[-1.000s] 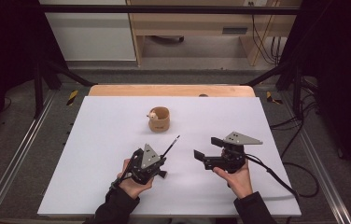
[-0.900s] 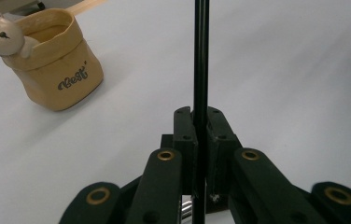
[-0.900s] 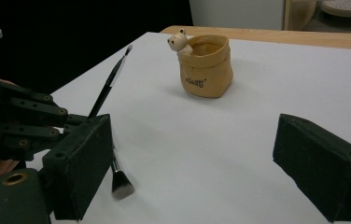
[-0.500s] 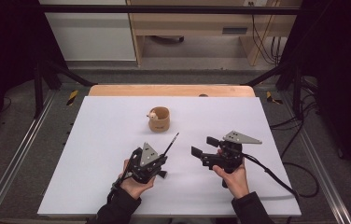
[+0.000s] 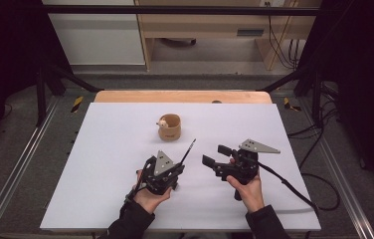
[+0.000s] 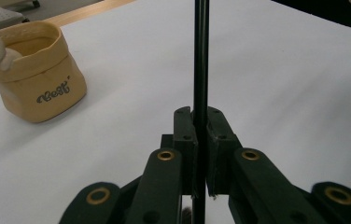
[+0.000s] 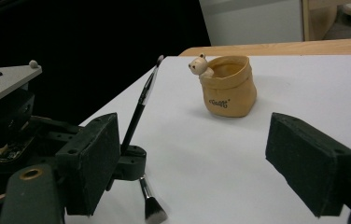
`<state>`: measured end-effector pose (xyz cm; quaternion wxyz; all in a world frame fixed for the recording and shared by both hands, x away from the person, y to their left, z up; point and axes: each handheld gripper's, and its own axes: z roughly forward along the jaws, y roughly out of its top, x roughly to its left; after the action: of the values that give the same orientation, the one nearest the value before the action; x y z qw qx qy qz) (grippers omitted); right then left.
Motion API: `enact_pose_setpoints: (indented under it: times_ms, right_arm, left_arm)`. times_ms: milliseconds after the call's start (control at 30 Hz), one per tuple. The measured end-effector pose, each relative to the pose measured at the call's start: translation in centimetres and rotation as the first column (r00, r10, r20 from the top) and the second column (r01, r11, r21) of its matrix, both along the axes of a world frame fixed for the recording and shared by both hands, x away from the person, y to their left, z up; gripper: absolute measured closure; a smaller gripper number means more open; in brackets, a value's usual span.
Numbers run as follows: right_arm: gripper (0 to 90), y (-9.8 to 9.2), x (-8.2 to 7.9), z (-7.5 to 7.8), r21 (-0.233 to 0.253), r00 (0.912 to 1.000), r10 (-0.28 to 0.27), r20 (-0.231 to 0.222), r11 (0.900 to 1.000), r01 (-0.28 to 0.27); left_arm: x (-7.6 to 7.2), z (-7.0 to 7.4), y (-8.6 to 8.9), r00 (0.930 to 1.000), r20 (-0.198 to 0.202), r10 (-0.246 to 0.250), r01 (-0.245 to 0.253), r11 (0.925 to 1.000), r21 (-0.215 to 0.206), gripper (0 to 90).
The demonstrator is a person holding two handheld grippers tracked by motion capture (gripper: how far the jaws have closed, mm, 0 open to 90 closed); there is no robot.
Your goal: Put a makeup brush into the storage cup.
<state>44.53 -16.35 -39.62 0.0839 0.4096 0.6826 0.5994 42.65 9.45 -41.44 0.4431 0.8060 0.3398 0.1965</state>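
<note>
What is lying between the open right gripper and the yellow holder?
In the high view, bare white table separates the right gripper from the yellow holder; the right gripper view agrees.

— How is the left gripper (image 5: 167, 172) sitting?

— The person's left hand (image 5: 147, 196) is cupping it from below, low over the near part of the table, and its two black jaws are pressing tight together, pointing away and slightly right.

— And the right gripper (image 5: 220, 159)?

— The right hand (image 5: 247, 186) is holding it just beside the left one, its jaws standing wide apart and pointing left, its cable trailing off to the right. Both forearms are coming in from the near edge.
</note>
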Motion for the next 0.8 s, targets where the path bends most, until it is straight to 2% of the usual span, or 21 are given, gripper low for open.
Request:
enact_pose_setpoints:
  times_ms: [333, 800]
  right_arm:
    - [21.2, 0.2, -0.1, 0.2, 0.020, 0.9999, 0.012, 0.001, 1.000, -0.012]
    - [29.2, 0.5, -0.1, 0.0, 0.039, 0.9994, 0.024, -0.026, 0.999, -0.023]
  left_arm:
    - [-0.2, 0.0, -1.8, 0.9999, -0.001, -0.010, 0.010, 0.9999, -0.010, 84.4]
    - [-0.9, -0.1, -3.1, 0.9996, 0.003, -0.028, 0.028, 0.9996, -0.009, 84.4]
